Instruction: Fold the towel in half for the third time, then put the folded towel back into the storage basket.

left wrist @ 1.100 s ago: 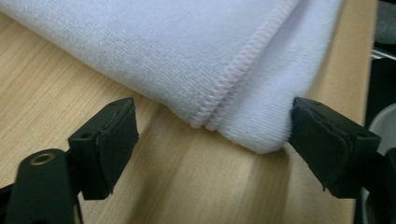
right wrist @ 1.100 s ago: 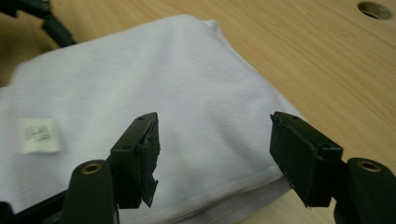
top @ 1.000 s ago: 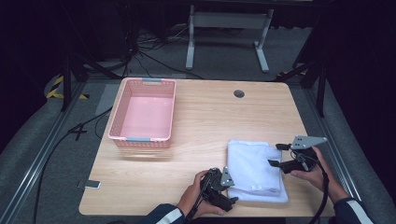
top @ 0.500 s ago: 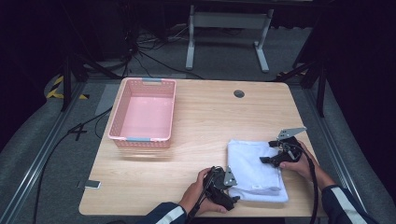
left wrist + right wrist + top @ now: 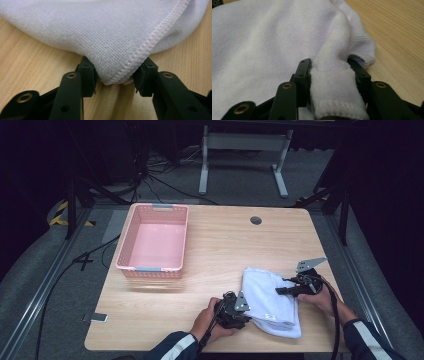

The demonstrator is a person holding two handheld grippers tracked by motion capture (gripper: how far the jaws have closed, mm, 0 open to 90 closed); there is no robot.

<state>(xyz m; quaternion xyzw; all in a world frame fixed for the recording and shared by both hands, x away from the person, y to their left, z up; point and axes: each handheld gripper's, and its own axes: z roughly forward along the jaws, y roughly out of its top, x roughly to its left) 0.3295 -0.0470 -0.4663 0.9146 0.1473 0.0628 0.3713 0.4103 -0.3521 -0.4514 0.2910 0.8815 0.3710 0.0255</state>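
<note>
A white towel point(image 5: 270, 301) lies folded on the wooden table point(image 5: 225, 245) near its front right. My left gripper point(image 5: 243, 311) is at the towel's near left edge. In the left gripper view the jaws point(image 5: 115, 75) are closed on a hemmed corner of the towel point(image 5: 100, 30), which lifts slightly off the wood. My right gripper point(image 5: 282, 290) is at the towel's right edge. In the right gripper view it point(image 5: 332, 72) pinches a raised fold of the towel point(image 5: 262, 37) between its pads.
A pink plastic basket point(image 5: 131, 245) stands on the table's left half, with nothing in it. A round cable hole point(image 5: 256, 220) is at the back. A small flat device point(image 5: 96, 317) lies at the front left corner. Bare wood stretches between basket and towel.
My right gripper has moved left from the table's right edge onto the towel and taken hold of its right edge. The left gripper has stayed at the towel's near left edge.
</note>
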